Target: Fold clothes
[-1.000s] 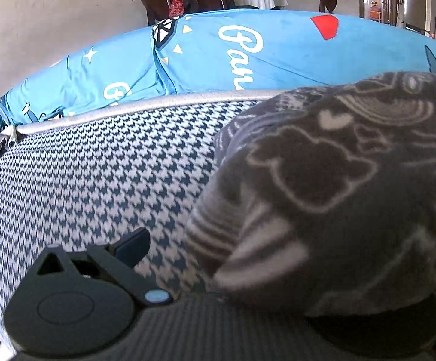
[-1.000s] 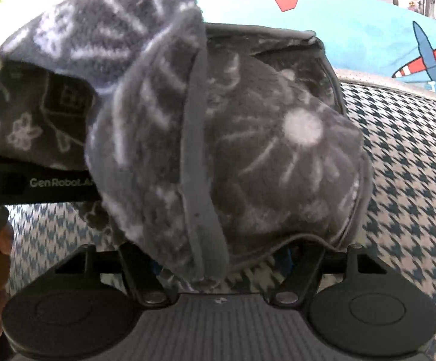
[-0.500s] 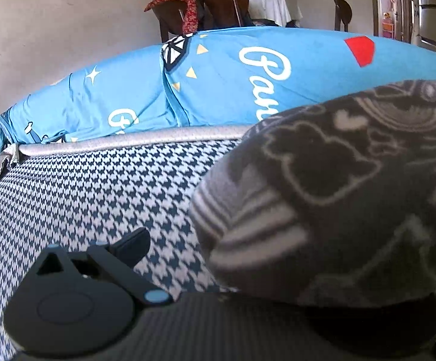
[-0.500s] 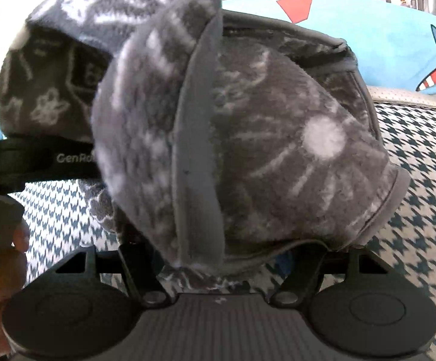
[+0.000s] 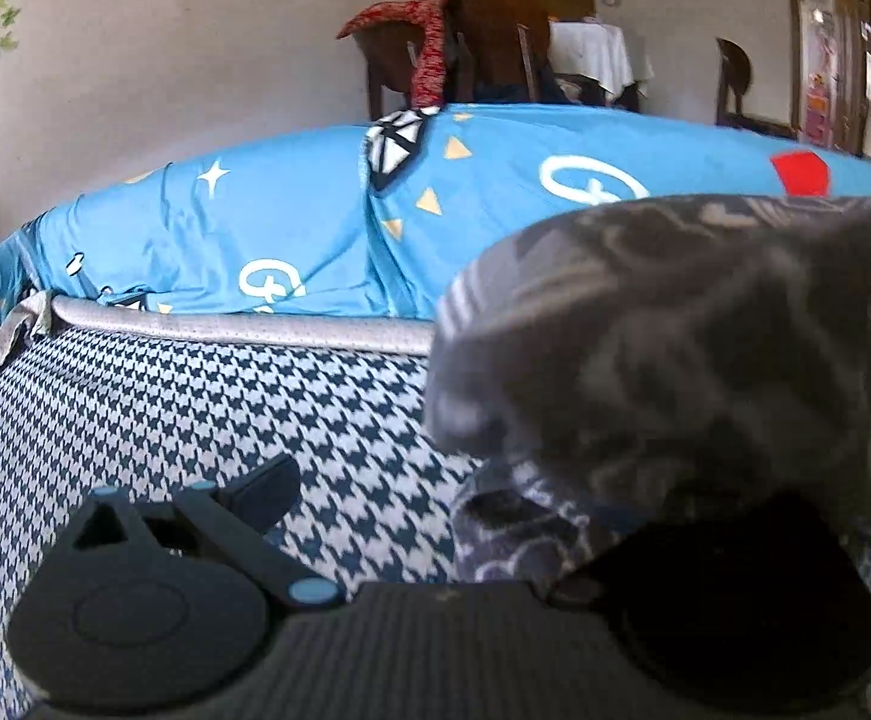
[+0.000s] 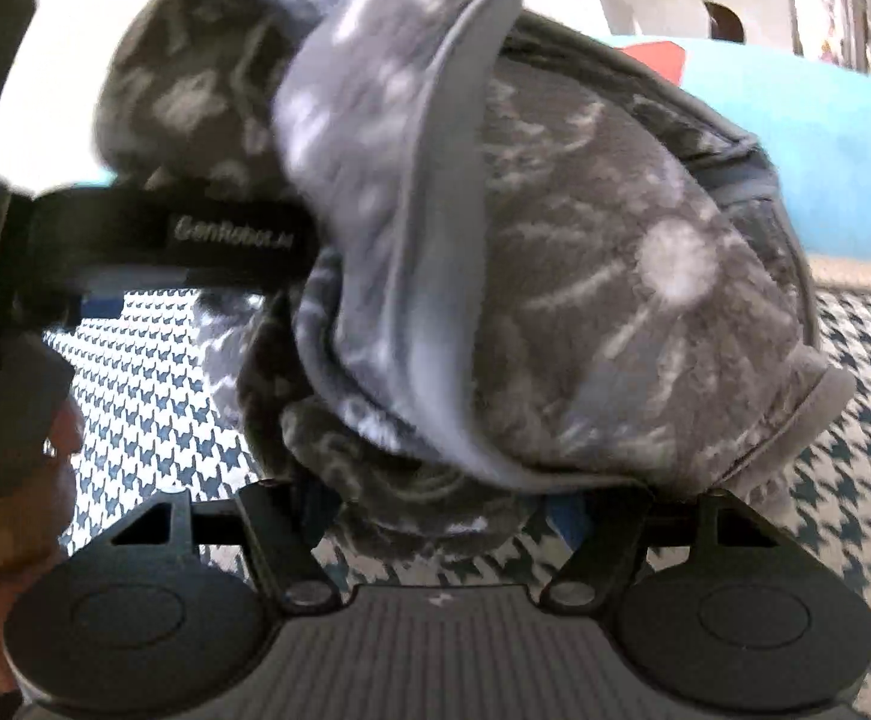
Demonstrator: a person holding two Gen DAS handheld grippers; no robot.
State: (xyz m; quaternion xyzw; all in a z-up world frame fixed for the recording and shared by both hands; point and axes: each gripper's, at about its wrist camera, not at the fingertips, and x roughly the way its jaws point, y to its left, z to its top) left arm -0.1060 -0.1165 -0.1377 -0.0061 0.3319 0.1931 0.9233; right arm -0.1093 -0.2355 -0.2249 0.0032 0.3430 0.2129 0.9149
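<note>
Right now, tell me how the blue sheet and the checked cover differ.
The blue sheet is bright, with stars, triangles and white lettering; the checked cover is a fine dark-and-white houndstooth. The sheet lies farther back, beyond a grey piped edge; the cover lies near, under the grey fleece garment. Both are spread fabric.

Your left wrist camera sits low over the houndstooth cover (image 5: 165, 420), facing across it to the blue sheet (image 5: 291, 228) and the chairs (image 5: 495, 42) beyond. Your right wrist camera is just as low, very near the fleece (image 6: 585, 276). Both views share fleece, cover and sheet.
</note>
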